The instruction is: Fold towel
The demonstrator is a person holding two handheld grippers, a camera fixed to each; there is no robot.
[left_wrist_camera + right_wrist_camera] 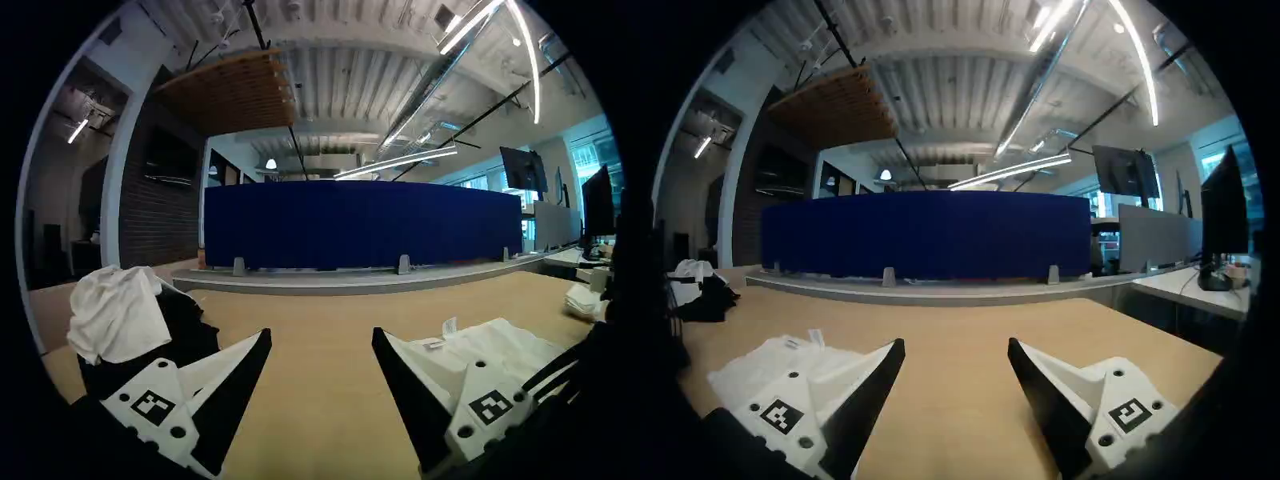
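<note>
A white towel (500, 340) lies flat on the wooden table (320, 320), just behind the right finger of my left gripper (320, 336). That gripper is open and low over the table, with bare wood between its fingers. In the right gripper view the same towel (772, 360) lies at the lower left, partly hidden by the left finger of my right gripper (954, 346). The right gripper is open too, holding nothing, above the table (960, 336). A small label sticks up from the towel's far edge.
Another white cloth (116, 312) is heaped on a black object (188, 328) at the table's left, seen far left as the black heap (708, 300). A blue partition (360, 224) runs along the table's far edge. Monitors (1220, 224) stand on the neighbouring desk to the right.
</note>
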